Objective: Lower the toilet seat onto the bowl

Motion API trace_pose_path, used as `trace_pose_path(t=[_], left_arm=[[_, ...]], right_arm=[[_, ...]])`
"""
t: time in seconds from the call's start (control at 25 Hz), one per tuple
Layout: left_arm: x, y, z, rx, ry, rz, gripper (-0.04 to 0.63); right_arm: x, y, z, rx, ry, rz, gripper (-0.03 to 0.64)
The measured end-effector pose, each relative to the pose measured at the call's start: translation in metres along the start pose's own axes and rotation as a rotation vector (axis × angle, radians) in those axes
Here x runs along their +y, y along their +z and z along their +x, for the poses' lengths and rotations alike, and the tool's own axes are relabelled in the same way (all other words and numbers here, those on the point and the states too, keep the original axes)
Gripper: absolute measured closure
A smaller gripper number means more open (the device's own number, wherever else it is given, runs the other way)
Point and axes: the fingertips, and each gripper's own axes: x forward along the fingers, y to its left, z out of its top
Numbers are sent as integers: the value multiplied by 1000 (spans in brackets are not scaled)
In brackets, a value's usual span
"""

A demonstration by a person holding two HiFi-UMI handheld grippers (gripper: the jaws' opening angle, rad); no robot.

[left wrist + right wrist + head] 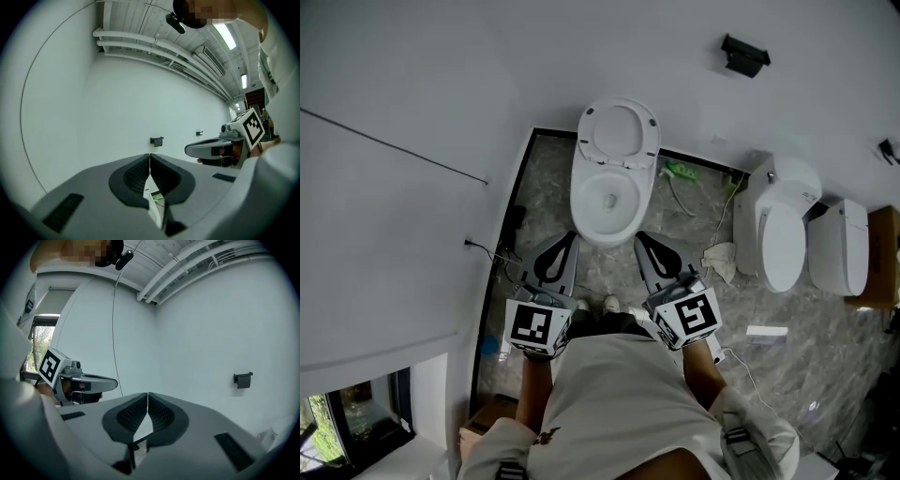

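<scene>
A white toilet stands against the far wall in the head view, its bowl (605, 202) uncovered and its seat (619, 131) tipped up with the lid behind it. My left gripper (572, 236) and right gripper (639, 236) are held side by side just short of the bowl's front, pointing at it, apart from it. Both are shut with nothing between the jaws. The left gripper view shows its jaws closed (149, 157) with the right gripper (215, 149) beside them. In the right gripper view the jaws meet (148, 395) before the white wall.
A second white toilet (783, 230) and another white fixture (839, 246) stand at the right. A black holder (743, 54) hangs on the wall. A green item (680, 171), cables, a crumpled cloth (722, 261) and a white box (766, 331) lie on the grey floor.
</scene>
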Motion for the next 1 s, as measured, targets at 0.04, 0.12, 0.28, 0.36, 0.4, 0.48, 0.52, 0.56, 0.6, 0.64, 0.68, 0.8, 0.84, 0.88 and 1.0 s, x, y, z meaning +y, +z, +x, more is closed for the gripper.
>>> trace_pose_path(t=[0.04, 0.12, 0.28, 0.36, 0.4, 0.48, 0.52, 0.56, 0.6, 0.64, 0.68, 0.8, 0.84, 0.88, 1.0], left_arm=[[2, 1, 3, -1, -2, 2, 572], [6, 1, 10, 0, -7, 5, 572], [16, -4, 27, 14, -27, -5, 572], [23, -6, 34, 10, -42, -2, 572], [26, -5, 38, 6, -52, 1, 572], [32, -4, 47, -4, -77, 4, 572], [36, -4, 52, -7, -89, 5, 572], [41, -4, 57, -8, -101, 5, 572], [45, -4, 62, -7, -112, 5, 572], [50, -5, 67, -4, -125, 4, 572], [55, -6, 73, -1, -137, 2, 572], [72, -6, 89, 1, -170, -5, 572], [78, -7, 94, 0, -181, -5, 572], [83, -6, 99, -2, -192, -3, 572], [100, -4, 115, -3, -221, 2, 572]], right_arm=[[-3, 1, 3, -4, -2, 1, 594], [-8, 3, 9, -12, -6, 9, 594], [-19, 0, 21, -12, -31, 20, 594], [-23, -1, 28, -8, -49, 12, 595], [-25, -1, 32, -6, -59, 8, 595], [-30, -2, 39, -2, -82, 6, 595], [-32, -2, 44, -1, -94, 6, 595], [-35, -3, 49, 1, -106, 5, 595], [-37, -3, 55, 4, -117, 5, 595], [-40, -2, 60, 7, -127, 6, 595], [-43, -2, 66, 9, -137, 7, 595], [-50, 0, 85, 15, -167, 9, 595], [-52, 0, 92, 18, -175, 7, 595], [-53, 2, 99, 21, -183, 3, 595], [-59, 5, 118, 28, -206, -1, 594]])
